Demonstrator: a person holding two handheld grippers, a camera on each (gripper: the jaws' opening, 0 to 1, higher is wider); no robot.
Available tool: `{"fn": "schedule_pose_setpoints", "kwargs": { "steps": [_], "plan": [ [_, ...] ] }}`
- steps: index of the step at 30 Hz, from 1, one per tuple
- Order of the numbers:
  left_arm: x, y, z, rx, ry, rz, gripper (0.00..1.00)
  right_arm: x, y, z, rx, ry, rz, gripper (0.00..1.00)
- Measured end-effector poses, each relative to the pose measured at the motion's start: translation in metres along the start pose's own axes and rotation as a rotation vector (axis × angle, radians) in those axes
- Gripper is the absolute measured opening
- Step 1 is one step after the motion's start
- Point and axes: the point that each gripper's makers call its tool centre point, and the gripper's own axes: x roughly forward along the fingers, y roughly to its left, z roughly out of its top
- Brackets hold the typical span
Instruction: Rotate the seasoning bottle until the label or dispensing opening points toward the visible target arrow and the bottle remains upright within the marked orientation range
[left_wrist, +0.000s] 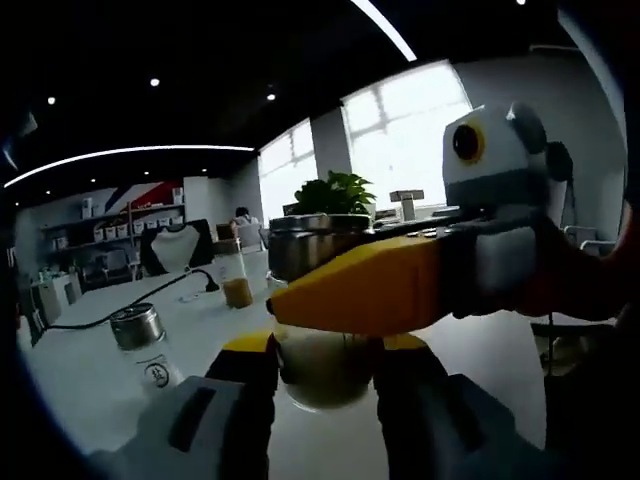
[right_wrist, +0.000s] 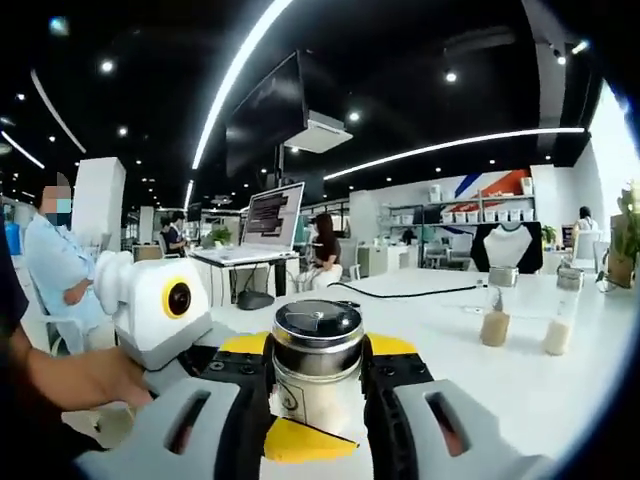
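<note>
Both grippers clamp one seasoning bottle (right_wrist: 318, 370) upright over the table (right_wrist: 480, 375), right gripper (right_wrist: 316, 395) closed on its body, left gripper (left_wrist: 325, 372) closed lower down; mid-rotation, next a controlled twist, no arrow visible.

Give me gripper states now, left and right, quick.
Left gripper: shut on the seasoning bottle, low on its glass body.
Right gripper: shut on the same seasoning bottle, just under the metal cap.
</note>
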Motion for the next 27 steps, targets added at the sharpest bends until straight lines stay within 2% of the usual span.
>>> {"fn": "schedule_pose_setpoints", "kwargs": {
  "steps": [1,2,3,5,8,12,14,22,27],
  "plan": [
    [0.000,0.001,-0.003,0.011,0.014,0.010,0.51,0.002,-0.003,0.002,-0.001,-0.006,-0.008,0.32],
    [-0.001,0.005,-0.011,0.050,0.061,0.029,0.55,0.003,-0.005,0.003,-0.004,-0.009,-0.010,0.32],
    [-0.001,0.007,-0.013,0.071,0.074,0.036,0.57,0.006,-0.008,0.004,-0.006,-0.008,-0.008,0.32],
    [-0.003,0.008,-0.010,0.070,0.061,0.036,0.57,0.009,-0.011,0.004,0.003,-0.005,-0.006,0.32],
    [-0.009,0.016,0.001,0.027,0.013,0.066,0.61,0.016,-0.018,0.002,0.012,0.000,-0.012,0.32],
    [-0.019,0.031,0.002,0.022,0.011,0.124,0.66,0.026,-0.029,-0.001,0.003,0.017,-0.020,0.32],
    [-0.023,0.036,0.002,-0.015,-0.001,0.148,0.69,0.030,-0.033,-0.006,0.005,0.036,-0.011,0.32],
    [-0.033,0.049,0.003,-0.101,-0.029,0.208,0.76,0.046,-0.052,-0.024,0.009,0.085,-0.011,0.32],
    [-0.033,0.050,0.001,-0.111,-0.018,0.207,0.78,0.055,-0.065,-0.031,0.004,0.113,-0.019,0.32]
  ]
}}
